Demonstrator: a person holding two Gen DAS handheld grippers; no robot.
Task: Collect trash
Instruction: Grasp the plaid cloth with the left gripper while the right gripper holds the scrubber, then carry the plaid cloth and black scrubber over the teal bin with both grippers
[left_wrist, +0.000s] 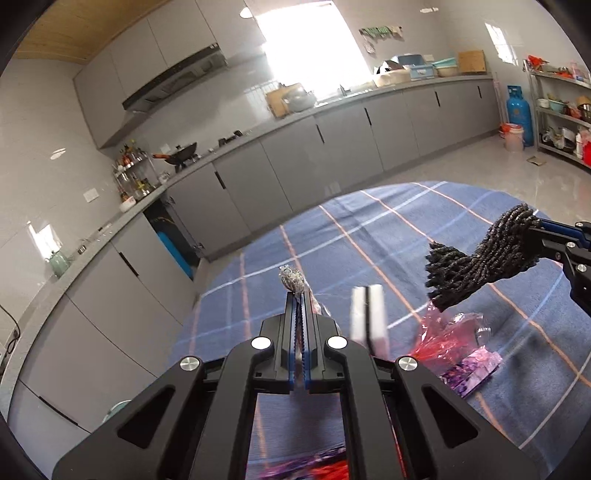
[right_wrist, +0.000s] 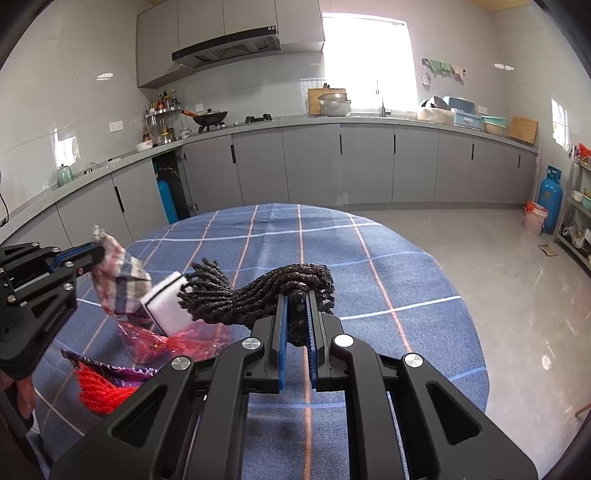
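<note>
Mid-collection, left hand-held gripper (left_wrist: 300, 295) clamped on checked cloth scrap (right_wrist: 120, 277), right hand-held gripper (right_wrist: 298, 295) on black knotted cord bundle (right_wrist: 258, 290); next, carrying both off blue plaid worktop (right_wrist: 388, 258) to some bin, none in view

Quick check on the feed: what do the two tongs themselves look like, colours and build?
Both tongs match: the left tongs and right tongs have matte black angular linkage arms with cut-out slots, round silver pivot bolts, and narrow black fingers lined with blue toothed pads. No cables or sleeves show.

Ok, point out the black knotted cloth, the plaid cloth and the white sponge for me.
black knotted cloth (right_wrist: 258, 291): right wrist view, middle of its twisted body.
plaid cloth (right_wrist: 120, 282): right wrist view, its hanging checked face.
white sponge (right_wrist: 168, 304): right wrist view, its white side.
</note>
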